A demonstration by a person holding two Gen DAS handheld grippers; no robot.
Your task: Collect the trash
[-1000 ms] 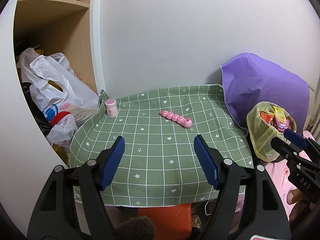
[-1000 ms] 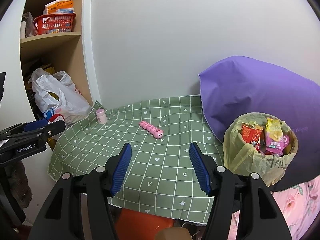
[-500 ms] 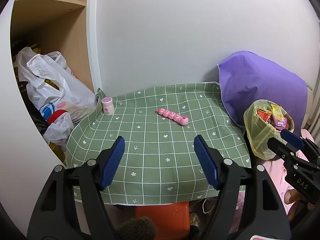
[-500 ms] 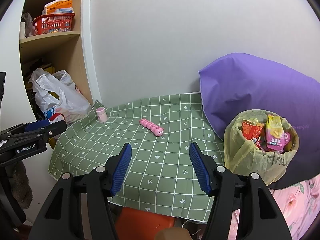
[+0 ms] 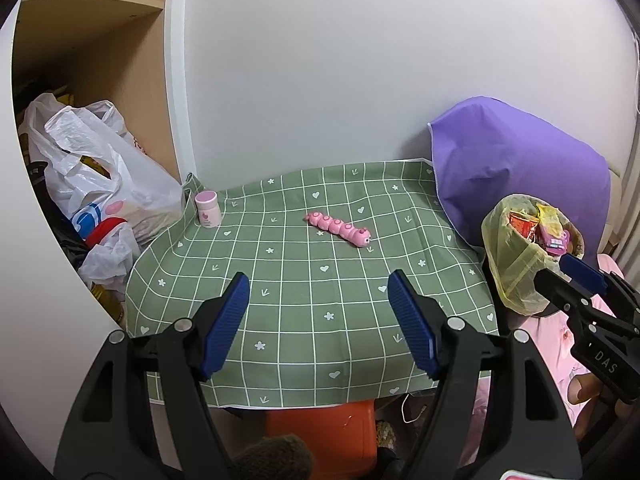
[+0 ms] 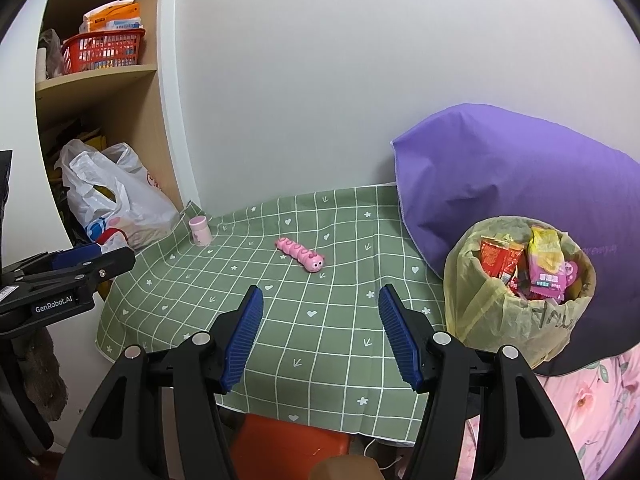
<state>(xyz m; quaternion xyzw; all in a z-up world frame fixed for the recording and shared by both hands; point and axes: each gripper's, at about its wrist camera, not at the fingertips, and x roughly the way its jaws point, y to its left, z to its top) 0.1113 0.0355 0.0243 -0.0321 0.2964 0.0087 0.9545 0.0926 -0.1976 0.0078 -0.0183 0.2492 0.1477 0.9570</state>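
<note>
A bin lined with a yellow bag (image 6: 516, 308) (image 5: 516, 256) stands right of the table, full of snack wrappers (image 6: 540, 268). On the green checked tablecloth (image 6: 320, 320) (image 5: 304, 300) lie a pink caterpillar toy (image 6: 301, 254) (image 5: 339, 229) and a small pink jar (image 6: 199, 231) (image 5: 208, 209). My left gripper (image 5: 318, 320) hovers open over the cloth's near edge with nothing between its blue pads. My right gripper (image 6: 320, 332) is likewise open and empty, left of the bin. Each gripper shows at the edge of the other's view.
A purple cushion (image 6: 520, 184) leans on the wall behind the bin. White plastic bags (image 5: 96, 196) fill the lower shelf at the left, and a red basket (image 6: 104, 50) sits on the upper shelf. An orange stool (image 6: 288, 448) shows under the table.
The left view has tilted slightly, so the scene sits a little lower in it. Both grippers stay open and in place.
</note>
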